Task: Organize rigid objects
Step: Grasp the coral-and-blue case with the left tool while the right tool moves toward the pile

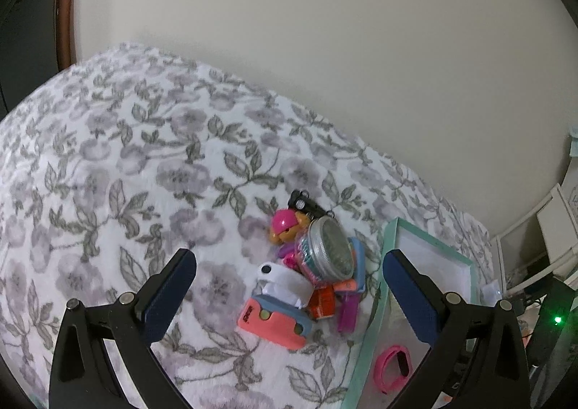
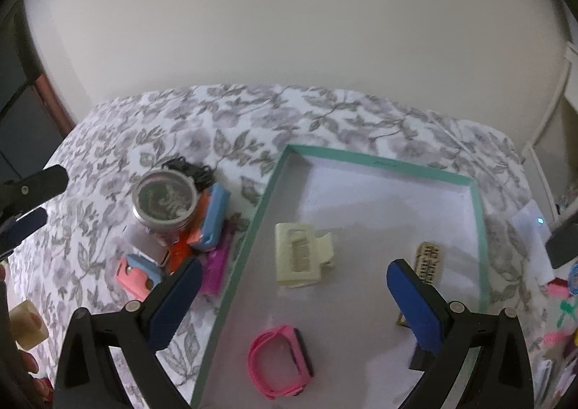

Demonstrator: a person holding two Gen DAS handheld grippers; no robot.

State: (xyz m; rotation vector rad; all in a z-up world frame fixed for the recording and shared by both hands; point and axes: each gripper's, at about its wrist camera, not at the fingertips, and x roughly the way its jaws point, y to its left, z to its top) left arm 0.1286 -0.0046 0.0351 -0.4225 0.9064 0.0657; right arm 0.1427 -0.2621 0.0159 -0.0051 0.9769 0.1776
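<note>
One teal-rimmed tray point(image 2: 375, 164) lies on the bed point(image 2: 173, 120); inside it are one pink wristband point(image 2: 278, 360), one cream hair claw point(image 2: 298, 253) and one beige patterned clip point(image 2: 430, 260); beside the tray, one pile holds one glass jar point(image 2: 164, 199) with a metal lid, one pink-helmeted toy figure point(image 1: 285, 224), two pink-and-blue staplers point(image 1: 274, 322) point(image 2: 213, 219), one purple piece point(image 2: 215, 270), one orange piece point(image 1: 321, 302) and one black item point(image 1: 301, 201).

no text can be read here. the pink clip point(image 1: 274, 324) bears a small dark mark near one corner, too blurred to make out. the jar lid point(image 2: 165, 197) has a faint pattern or script, also unreadable.
</note>
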